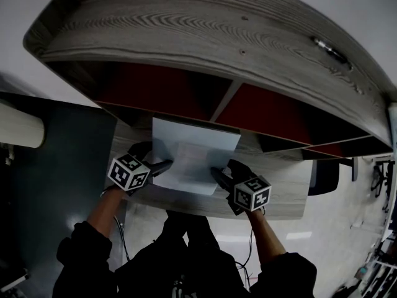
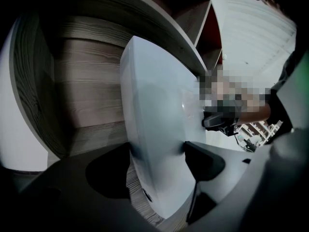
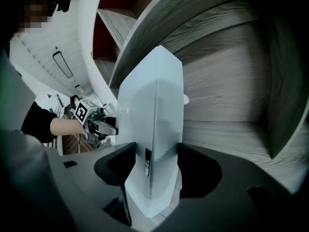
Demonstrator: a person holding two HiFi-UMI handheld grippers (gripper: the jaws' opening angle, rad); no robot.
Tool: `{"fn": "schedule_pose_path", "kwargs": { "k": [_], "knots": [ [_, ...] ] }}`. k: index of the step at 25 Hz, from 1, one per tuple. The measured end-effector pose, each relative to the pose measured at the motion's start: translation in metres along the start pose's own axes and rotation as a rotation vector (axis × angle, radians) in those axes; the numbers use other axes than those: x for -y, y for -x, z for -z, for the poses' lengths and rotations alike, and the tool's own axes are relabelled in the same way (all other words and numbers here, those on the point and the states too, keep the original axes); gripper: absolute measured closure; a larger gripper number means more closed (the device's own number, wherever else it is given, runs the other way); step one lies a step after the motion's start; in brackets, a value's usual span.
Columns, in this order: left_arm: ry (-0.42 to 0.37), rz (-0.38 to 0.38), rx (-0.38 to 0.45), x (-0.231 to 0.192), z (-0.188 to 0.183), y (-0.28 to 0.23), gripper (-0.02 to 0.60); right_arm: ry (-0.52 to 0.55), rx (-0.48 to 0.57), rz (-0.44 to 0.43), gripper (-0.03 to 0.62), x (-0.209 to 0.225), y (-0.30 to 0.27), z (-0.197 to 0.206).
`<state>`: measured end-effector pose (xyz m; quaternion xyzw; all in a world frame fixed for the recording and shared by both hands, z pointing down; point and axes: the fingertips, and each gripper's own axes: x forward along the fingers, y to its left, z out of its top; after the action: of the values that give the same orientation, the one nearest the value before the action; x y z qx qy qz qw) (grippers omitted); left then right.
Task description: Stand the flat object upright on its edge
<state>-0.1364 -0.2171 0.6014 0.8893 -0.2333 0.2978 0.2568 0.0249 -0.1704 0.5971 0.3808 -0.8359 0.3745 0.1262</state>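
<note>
Nearest in the head view are the person's dark sleeves [image 1: 84, 253] and bare forearms, which reach forward to the two marker cubes. The left hand-held gripper [image 1: 166, 165] [image 2: 157, 153] is clamped on the left edge of the pale blue, thin, flat rectangular box [image 1: 195, 151] [image 2: 154, 105] [image 3: 154, 105]. Its jaws press against the box's two broad faces across its thickness. The right hand-held gripper [image 1: 216, 174] [image 3: 150, 161] grips the right edge in the same way, one jaw on each face, next to a small dark label on the narrow side. Each hand-held gripper is visible beyond the box in the other's view.

The box sits between the two hand-held grippers over the middle of the grey wood-grain surface [image 1: 279, 191]. Its broad face is turned up toward the head view, so it is not standing on its edge. Its far edge lies close under the shelf. It is unclear whether any part of the box touches the surface.

Beyond it, along the far side of the surface, stands a grey wood-grain shelf unit [image 1: 205, 30]. Dark red compartments [image 1: 155, 92] open toward the person, and an upright divider separates the left one from the right one.
</note>
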Motion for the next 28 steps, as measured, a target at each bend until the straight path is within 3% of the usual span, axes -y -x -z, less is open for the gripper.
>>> {"fn": "schedule_pose_path", "kwargs": {
  "k": [7, 24, 28],
  "knots": [
    [-0.087, -0.045, 0.031, 0.002, -0.009, 0.008, 0.221, 0.167, 0.038, 0.070, 0.341, 0.000, 0.005, -0.010],
    [-0.259, -0.181, 0.109, -0.008, -0.030, 0.010, 0.222, 0.383, 0.076, 0.184, 0.341, 0.003, 0.003, -0.030],
    [-0.267, -0.211, 0.125, -0.015, -0.035, 0.008, 0.222, 0.402, 0.087, 0.208, 0.341, 0.007, -0.002, -0.037]
  ]
}}
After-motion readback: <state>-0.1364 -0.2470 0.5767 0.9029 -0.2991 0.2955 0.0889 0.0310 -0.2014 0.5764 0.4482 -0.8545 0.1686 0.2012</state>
